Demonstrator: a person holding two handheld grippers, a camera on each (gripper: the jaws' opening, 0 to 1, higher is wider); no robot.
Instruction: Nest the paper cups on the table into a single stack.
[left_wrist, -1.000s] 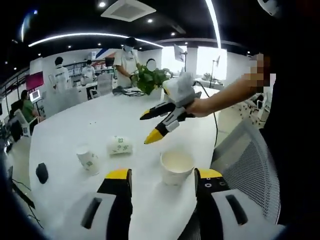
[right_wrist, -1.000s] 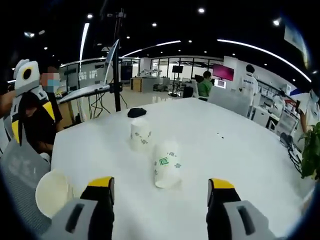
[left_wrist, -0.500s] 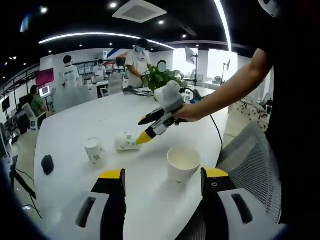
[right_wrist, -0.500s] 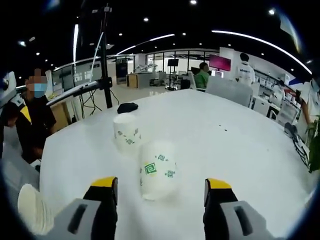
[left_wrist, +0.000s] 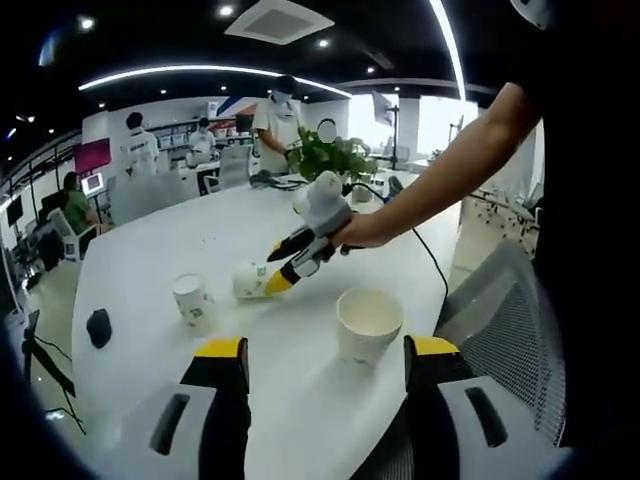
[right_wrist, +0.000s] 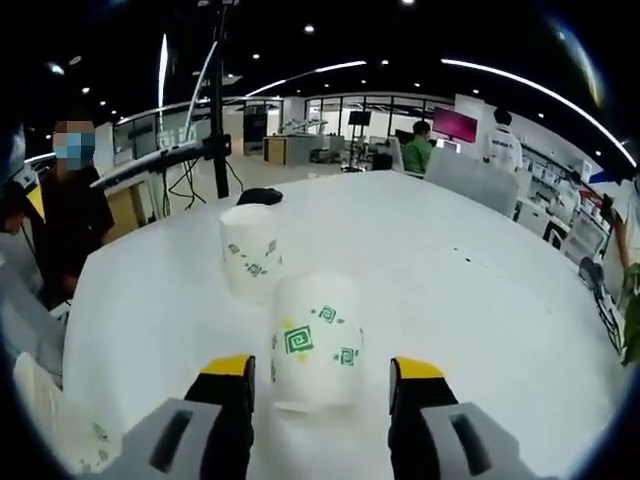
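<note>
Three white paper cups with green marks are on the white table (left_wrist: 150, 250). One cup stands upright with its mouth open (left_wrist: 369, 322) just ahead of my left gripper (left_wrist: 326, 348), which is open and holds nothing. A second cup lies on its side (right_wrist: 312, 340) (left_wrist: 249, 280), and my right gripper (right_wrist: 321, 367) (left_wrist: 273, 270) is open with a jaw on each side of it. The third cup (right_wrist: 248, 262) (left_wrist: 192, 300) stands just beyond the lying one.
A small black object (right_wrist: 260, 196) (left_wrist: 98, 327) lies near the table edge past the cups. A mesh chair (left_wrist: 510, 330) stands by the table beside the person holding the grippers. A potted plant (left_wrist: 325, 155) and several people are at the far end.
My right gripper has moved forward and down to the lying cup, which now sits between its jaws. The left gripper and the upright cup have stayed about where they were.
</note>
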